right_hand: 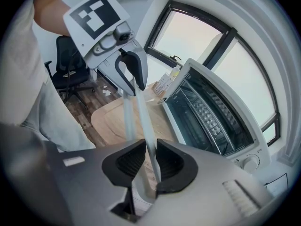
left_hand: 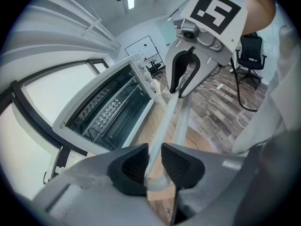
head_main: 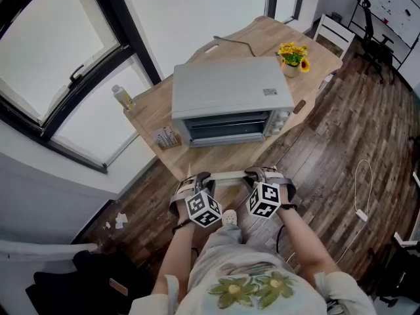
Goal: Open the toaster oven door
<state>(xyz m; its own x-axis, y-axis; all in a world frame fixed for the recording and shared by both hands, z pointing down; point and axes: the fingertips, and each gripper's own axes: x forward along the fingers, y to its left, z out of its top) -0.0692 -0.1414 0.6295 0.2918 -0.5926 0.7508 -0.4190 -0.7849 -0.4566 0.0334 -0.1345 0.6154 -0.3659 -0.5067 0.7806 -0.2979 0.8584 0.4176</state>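
A silver toaster oven point(head_main: 230, 87) stands on a wooden table point(head_main: 152, 113), its cavity point(left_hand: 110, 109) showing racks inside. Its door is swung down towards me, level with the table's near edge. The pale handle bar point(head_main: 228, 174) runs between my two grippers. My left gripper point(head_main: 199, 184) is shut on the bar's left end; the left gripper view shows the bar point(left_hand: 162, 121) pinched between its dark pads. My right gripper point(head_main: 258, 177) is shut on the right end, and the bar point(right_hand: 141, 114) passes between its pads. Each gripper view shows the other gripper on the bar's far end.
A pot of yellow flowers point(head_main: 293, 56) sits at the table's far right, a bottle point(head_main: 122, 97) at its left edge, a small box point(head_main: 166, 137) beside the oven. Windows lie to the left. A white cable point(head_main: 361, 189) trails on the wood floor, and office chairs point(left_hand: 251, 55) stand beyond.
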